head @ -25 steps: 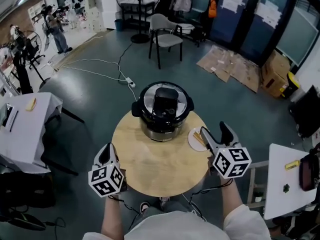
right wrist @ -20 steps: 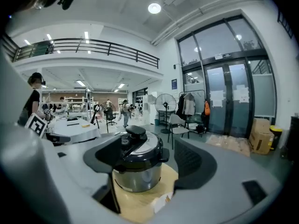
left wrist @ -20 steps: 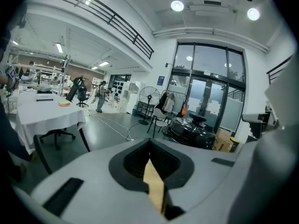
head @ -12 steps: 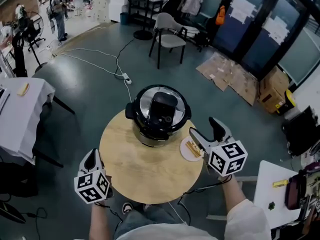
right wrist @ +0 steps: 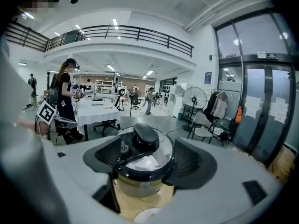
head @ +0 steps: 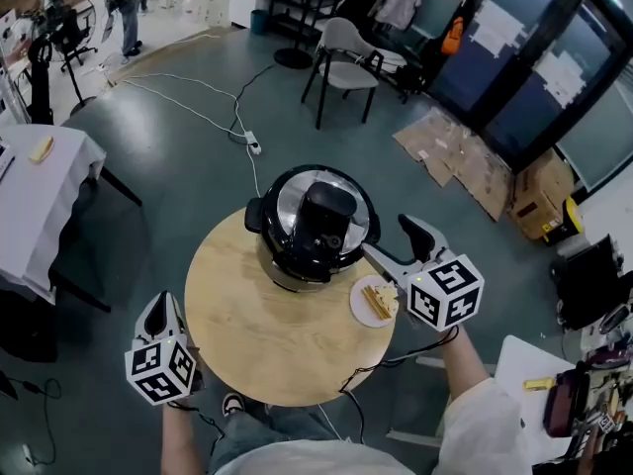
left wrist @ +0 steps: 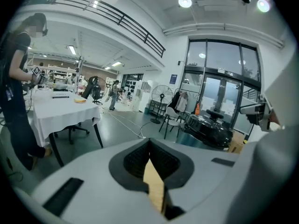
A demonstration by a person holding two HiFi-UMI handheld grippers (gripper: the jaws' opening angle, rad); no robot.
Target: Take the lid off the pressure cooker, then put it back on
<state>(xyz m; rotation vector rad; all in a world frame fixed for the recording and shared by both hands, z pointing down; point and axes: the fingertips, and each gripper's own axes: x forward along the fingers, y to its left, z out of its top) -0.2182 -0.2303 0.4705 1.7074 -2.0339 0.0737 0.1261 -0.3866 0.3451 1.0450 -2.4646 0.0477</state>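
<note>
Since the earlier frame the right gripper (head: 401,245) has come forward to the cooker's right flank, and the left gripper (head: 158,313) has dropped back off the table's near-left edge.

The cooker (head: 287,265) stands on the far half of the round wooden table (head: 277,349), upright, with its lid (head: 289,198) on. A black handle (head: 324,218) lies across the lid; in the head view its long axis runs from the far side toward the person, the near end leaning a little left. A side lug juts from the pot's left.

In the right gripper view the fingers (right wrist: 189,162) stand wide apart with the cooker (right wrist: 140,181) framed between them, yet ahead of them — no contact shows. The lid (right wrist: 156,160) fills most of that gap, and the handle (right wrist: 145,133) tops it.

Just right of the cooker, under the right gripper, sits a white plate (head: 362,310) holding some yellowish sticks.

The left gripper's fingers (left wrist: 140,157) are pressed together on nothing — only a sliver of table wood shows below them. It is held well apart from the cooker (left wrist: 208,127), which shows to its right.

Farther off on the grey floor are a chair (head: 346,52) and flattened cardboard (head: 465,161).
</note>
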